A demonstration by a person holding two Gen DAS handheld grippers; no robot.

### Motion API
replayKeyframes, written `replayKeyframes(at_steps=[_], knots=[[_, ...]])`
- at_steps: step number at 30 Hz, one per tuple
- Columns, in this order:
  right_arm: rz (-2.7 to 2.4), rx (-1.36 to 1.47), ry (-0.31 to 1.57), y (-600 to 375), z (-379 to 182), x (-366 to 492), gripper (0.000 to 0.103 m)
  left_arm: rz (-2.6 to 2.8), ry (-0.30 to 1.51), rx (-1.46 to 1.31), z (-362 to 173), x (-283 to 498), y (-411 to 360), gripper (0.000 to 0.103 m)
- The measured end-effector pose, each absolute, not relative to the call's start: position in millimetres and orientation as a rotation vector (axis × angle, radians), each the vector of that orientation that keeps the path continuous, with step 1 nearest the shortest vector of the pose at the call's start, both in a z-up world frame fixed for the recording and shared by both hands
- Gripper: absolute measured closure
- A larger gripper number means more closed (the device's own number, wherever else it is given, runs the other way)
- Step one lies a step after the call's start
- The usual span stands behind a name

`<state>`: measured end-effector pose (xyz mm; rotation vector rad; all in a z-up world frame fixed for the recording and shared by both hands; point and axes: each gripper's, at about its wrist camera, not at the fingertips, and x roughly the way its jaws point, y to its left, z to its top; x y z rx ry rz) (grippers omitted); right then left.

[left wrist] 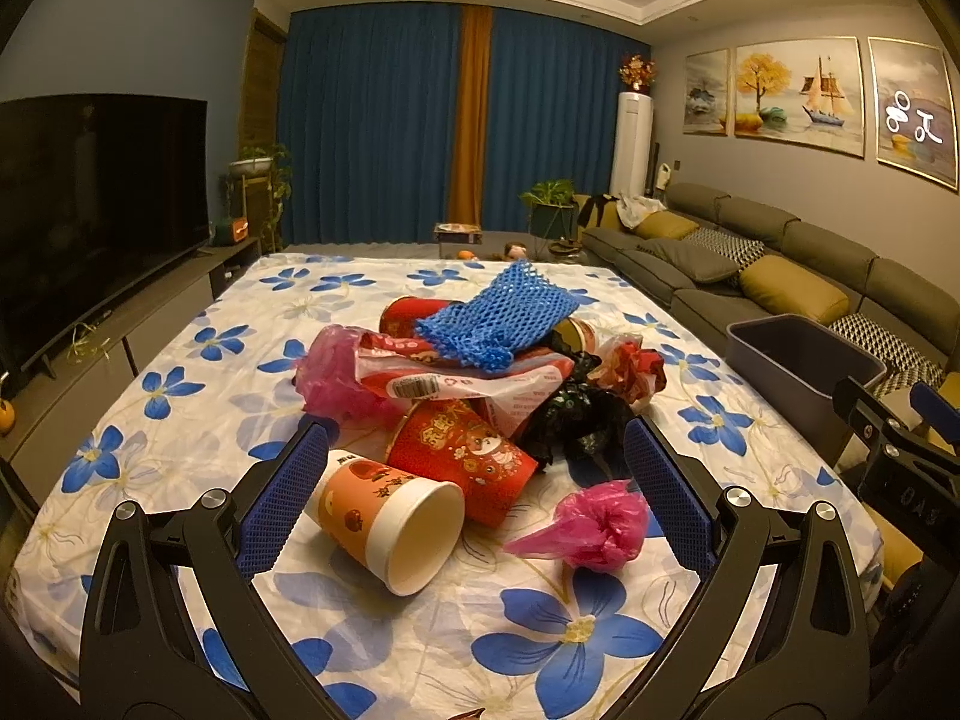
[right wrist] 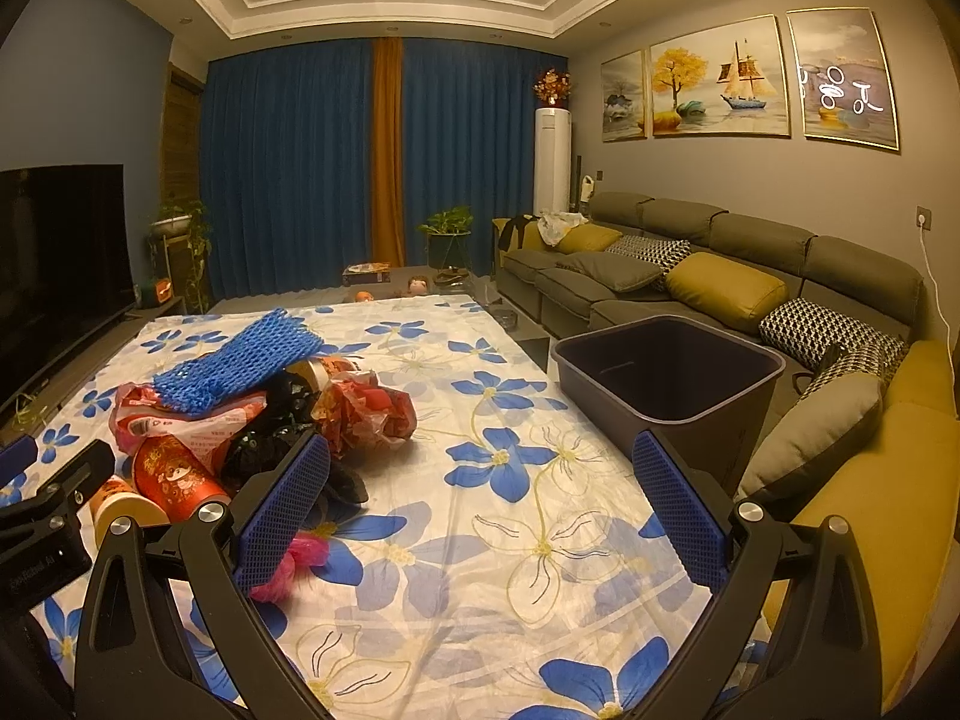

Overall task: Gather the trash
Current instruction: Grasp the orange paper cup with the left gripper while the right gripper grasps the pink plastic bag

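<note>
Fingers point(left wrist: 288, 498) of both grippers spread wide, empty; first pick pending: close left gripper point(left wrist: 474, 501) around toppled orange paper cup point(left wrist: 390, 516), carry to dark plastic bin point(right wrist: 669, 369).

blue-flowered white tablecloth point(left wrist: 180, 360), blue foam net point(left wrist: 498, 312), red cup point(left wrist: 468, 456), pink bag point(left wrist: 594, 528), dark grey bin point(right wrist: 666, 378).

the trash heap point(left wrist: 480, 384) lies on the bench point(left wrist: 180, 420). on top of the heap rests a foam net point(left wrist: 498, 315); before it lie a paper cup point(left wrist: 390, 519) and a crumpled bag point(left wrist: 591, 525). right of the heap, off the bench edge, stands a bin point(right wrist: 672, 372), with the sofa point(right wrist: 720, 276) behind it.
</note>
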<state>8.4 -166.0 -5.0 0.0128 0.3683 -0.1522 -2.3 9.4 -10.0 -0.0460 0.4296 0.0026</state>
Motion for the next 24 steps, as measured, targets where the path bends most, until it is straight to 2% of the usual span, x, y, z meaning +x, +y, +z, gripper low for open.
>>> replayKeyframes(at_steps=[13,16,19,22,24], knots=[[0.040,-0.008,0.384,-129.0,-35.0,17.8,0.005,0.118,0.405,-0.110,-18.2,-13.3,55.6,0.006],[0.099,-0.014,0.404,-116.1,-45.6,22.3,0.011,0.145,0.390,-0.116,-20.7,-17.9,68.4,0.007],[0.142,-0.030,0.432,-103.2,-57.0,27.7,0.013,0.165,0.382,-0.126,-23.9,-21.7,80.5,0.007],[0.174,-0.045,0.465,-92.3,-69.0,34.9,0.024,0.166,0.381,-0.133,-27.4,-21.8,88.1,0.010],[0.191,-0.049,0.487,-87.8,-75.9,39.2,0.025,0.147,0.381,-0.137,-30.4,-22.2,90.1,0.010]])
